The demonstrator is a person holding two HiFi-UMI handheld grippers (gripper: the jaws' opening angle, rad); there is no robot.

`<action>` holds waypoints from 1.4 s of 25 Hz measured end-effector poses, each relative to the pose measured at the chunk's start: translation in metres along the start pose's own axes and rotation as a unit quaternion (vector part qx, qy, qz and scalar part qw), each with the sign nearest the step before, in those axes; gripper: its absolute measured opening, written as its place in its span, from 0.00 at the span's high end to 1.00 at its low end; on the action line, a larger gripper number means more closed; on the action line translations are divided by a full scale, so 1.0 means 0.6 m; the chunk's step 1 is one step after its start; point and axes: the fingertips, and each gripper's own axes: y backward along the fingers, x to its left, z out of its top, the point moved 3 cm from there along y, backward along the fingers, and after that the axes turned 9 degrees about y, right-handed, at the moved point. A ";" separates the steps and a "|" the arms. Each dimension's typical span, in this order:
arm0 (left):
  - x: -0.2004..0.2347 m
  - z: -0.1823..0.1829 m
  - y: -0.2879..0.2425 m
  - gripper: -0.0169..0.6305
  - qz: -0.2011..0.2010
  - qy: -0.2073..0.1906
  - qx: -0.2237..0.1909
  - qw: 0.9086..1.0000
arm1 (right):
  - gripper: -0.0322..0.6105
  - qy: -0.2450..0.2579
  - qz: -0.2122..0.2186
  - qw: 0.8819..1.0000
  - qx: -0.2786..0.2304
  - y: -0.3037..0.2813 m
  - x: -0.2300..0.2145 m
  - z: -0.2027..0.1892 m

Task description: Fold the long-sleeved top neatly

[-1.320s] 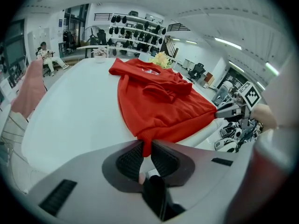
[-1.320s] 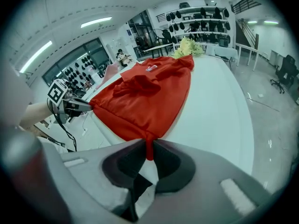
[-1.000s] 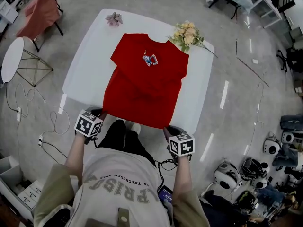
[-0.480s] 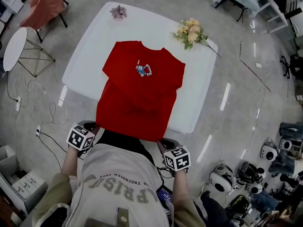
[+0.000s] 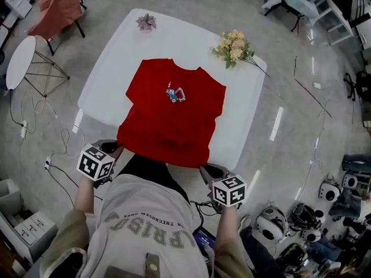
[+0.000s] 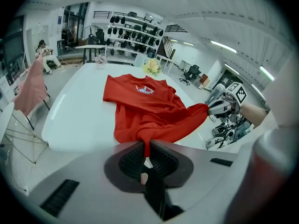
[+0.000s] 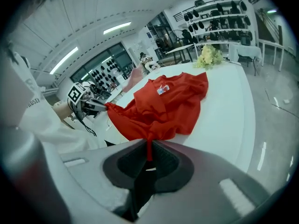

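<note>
A red long-sleeved top (image 5: 171, 113) with a small printed picture on the chest lies on the white table (image 5: 116, 62), collar at the far side. Its near hem is raised off the table's front edge. My left gripper (image 5: 109, 151) is shut on the hem's left corner, and red cloth (image 6: 147, 139) runs straight into its closed jaws. My right gripper (image 5: 207, 171) is shut on the hem's right corner, where a strip of red cloth (image 7: 149, 146) is pinched. Each gripper shows in the other's view, the right gripper (image 6: 219, 105) and the left gripper (image 7: 88, 105), with the hem stretched between them.
A bunch of yellow flowers (image 5: 235, 46) lies at the table's far right and a small pink flower (image 5: 145, 21) at its far edge. A round side table (image 5: 20, 59) and a chair draped in pink cloth (image 5: 55, 7) stand to the left. Cables and gear lie on the floor.
Both grippers have risen with the hem, and the red cloth's near edge has lifted off the table's front edge. The head view has shifted slightly.
</note>
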 end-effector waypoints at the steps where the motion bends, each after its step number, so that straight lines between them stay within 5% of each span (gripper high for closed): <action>1: 0.006 0.023 -0.004 0.92 0.002 -0.005 -0.005 1.000 | 0.89 -0.001 -0.001 1.000 -0.007 -0.002 -0.013 0.019; 12: 0.079 0.302 -0.069 0.92 0.003 -0.048 -0.051 0.998 | 0.89 -0.005 -0.025 0.999 -0.042 -0.034 -0.165 0.253; 21: 0.154 0.486 -0.177 0.92 -0.008 -0.063 -0.016 0.998 | 0.89 -0.058 -0.041 0.997 -0.017 -0.119 -0.312 0.383; 31: 0.208 0.525 -0.273 0.90 -0.028 0.021 0.003 0.999 | 0.89 -0.153 -0.050 0.987 0.018 -0.208 -0.402 0.400; 35: 0.210 0.539 -0.267 0.71 -0.081 0.078 -0.042 0.993 | 0.87 -0.168 -0.059 0.984 -0.013 -0.210 -0.408 0.414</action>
